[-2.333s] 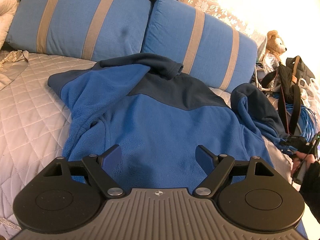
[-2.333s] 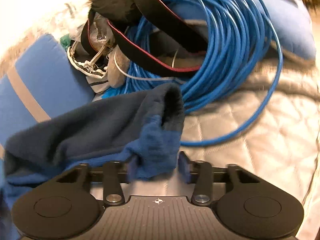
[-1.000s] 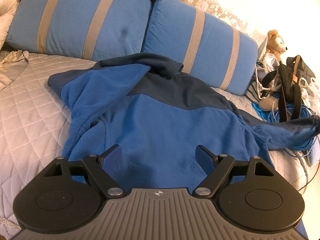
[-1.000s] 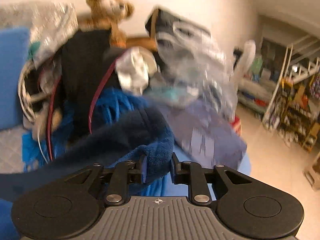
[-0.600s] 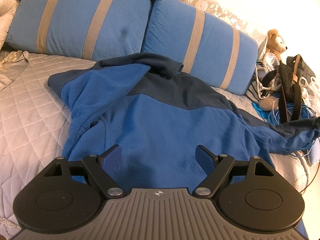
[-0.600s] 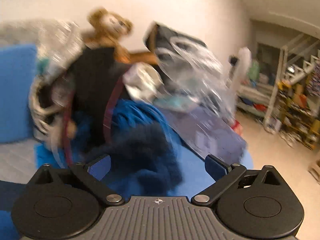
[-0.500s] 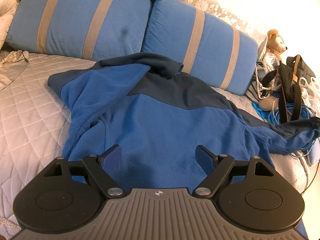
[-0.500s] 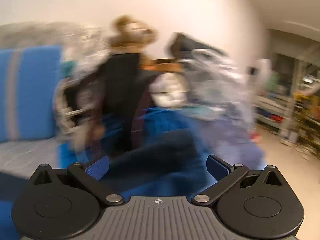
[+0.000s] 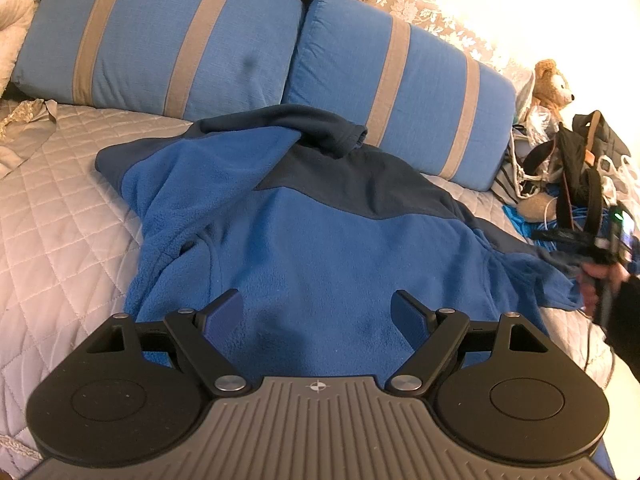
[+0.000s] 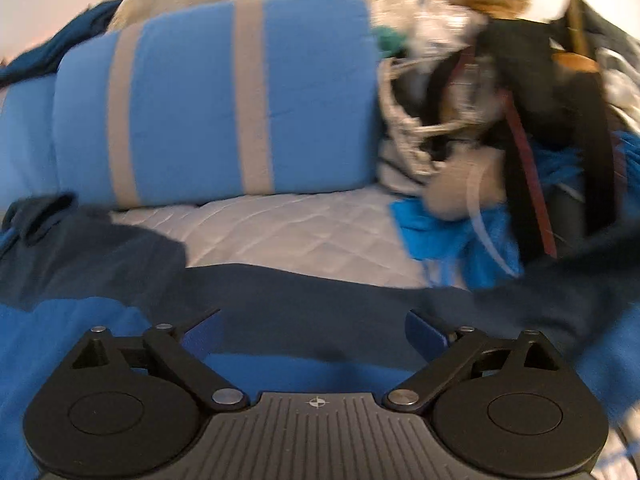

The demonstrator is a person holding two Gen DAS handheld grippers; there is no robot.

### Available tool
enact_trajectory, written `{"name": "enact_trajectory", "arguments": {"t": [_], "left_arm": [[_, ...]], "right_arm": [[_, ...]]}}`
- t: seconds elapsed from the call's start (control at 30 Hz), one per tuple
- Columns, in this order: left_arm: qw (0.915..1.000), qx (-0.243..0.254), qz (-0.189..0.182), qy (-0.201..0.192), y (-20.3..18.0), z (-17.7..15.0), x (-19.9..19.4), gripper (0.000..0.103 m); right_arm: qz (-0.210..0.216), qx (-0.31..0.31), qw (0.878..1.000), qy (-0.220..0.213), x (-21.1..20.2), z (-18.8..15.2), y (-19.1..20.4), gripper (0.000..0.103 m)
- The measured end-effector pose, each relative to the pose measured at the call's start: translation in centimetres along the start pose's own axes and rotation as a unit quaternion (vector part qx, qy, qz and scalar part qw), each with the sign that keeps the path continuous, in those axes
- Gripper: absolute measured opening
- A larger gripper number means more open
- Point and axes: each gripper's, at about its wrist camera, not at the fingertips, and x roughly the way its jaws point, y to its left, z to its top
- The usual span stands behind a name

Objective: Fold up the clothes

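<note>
The right wrist view is smeared by motion: the clutter [image 10: 500, 92] at the bed's right end cannot be told apart. The fleece's [image 9: 320, 248] hem is hidden behind the left gripper's [image 9: 318, 314] body, and its right sleeve end runs behind the person's hand [image 9: 600, 280] at the picture's edge.

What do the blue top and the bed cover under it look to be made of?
Blue top: likely fleece; matte, fuzzy nap, soft thick folds, navy panels across the shoulders. Bed cover: pale quilted fabric, apparently padded; stitched diamond grid with a faint sheen. The exact fibre of either cannot be told.
</note>
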Motion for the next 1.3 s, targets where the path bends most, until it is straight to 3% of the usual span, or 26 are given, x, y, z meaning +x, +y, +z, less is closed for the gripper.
{"name": "enact_trajectory", "arguments": {"t": [0.23,0.33,0.4,0.43,0.47,0.53,0.67,0.83,0.9,0.93,0.97,1.07,1.17,1.3], "left_arm": [[1.0000,-0.008,-0.004,0.001,0.3,0.0,0.1,0.081],[0.9999,-0.014,-0.005,0.002,0.5,0.1,0.3,0.081],[0.9998,-0.018,-0.005,0.002,0.6,0.1,0.3,0.081],[0.9998,-0.019,-0.005,0.001,0.6,0.1,0.3,0.081],[0.9998,-0.019,-0.004,0.001,0.6,0.1,0.3,0.081],[0.9998,-0.018,-0.004,0.001,0.5,0.1,0.3,0.081],[0.9999,-0.016,-0.002,0.002,0.5,0.1,0.3,0.081],[0.9999,-0.014,0.001,0.002,0.3,0.1,0.2,0.081],[0.9999,-0.012,0.003,0.001,0.3,0.1,0.2,0.081],[0.9999,-0.011,0.003,0.001,0.2,0.1,0.2,0.081],[0.9999,-0.011,0.003,0.001,0.2,0.1,0.2,0.081],[0.9999,-0.011,0.004,0.001,0.2,0.1,0.2,0.081],[1.0000,-0.008,0.005,0.000,0.1,0.1,0.2,0.081],[1.0000,-0.007,0.005,0.000,0.1,0.1,0.2,0.081]], "right_arm": [[-0.004,0.007,0.999,0.050,7.3,3.0,2.3,0.096],[-0.001,-0.003,0.998,0.066,10.0,2.9,3.2,0.090],[0.010,-0.001,0.997,0.077,11.4,2.6,3.7,0.079],[0.018,-0.001,0.997,0.079,11.7,2.3,3.9,0.061],[0.017,-0.008,0.997,0.075,11.6,2.1,4.3,0.035],[-0.011,-0.030,0.998,0.056,11.1,2.3,5.2,0.005],[-0.068,-0.016,0.998,0.005,9.7,3.1,4.7,0.005],[-0.084,0.001,0.996,-0.030,7.9,3.7,3.8,0.006],[-0.105,0.006,0.993,-0.050,6.7,3.8,3.5,0.021],[-0.107,0.011,0.993,-0.054,6.1,3.9,3.2,0.039],[-0.093,0.018,0.994,-0.049,5.6,3.9,2.8,0.061],[-0.048,0.039,0.997,-0.037,3.6,3.7,1.6,0.088],[-0.004,0.052,0.998,-0.024,1.6,3.0,0.7,0.103],[0.030,0.037,0.999,-0.006,-0.7,1.7,1.4,0.103]]}}
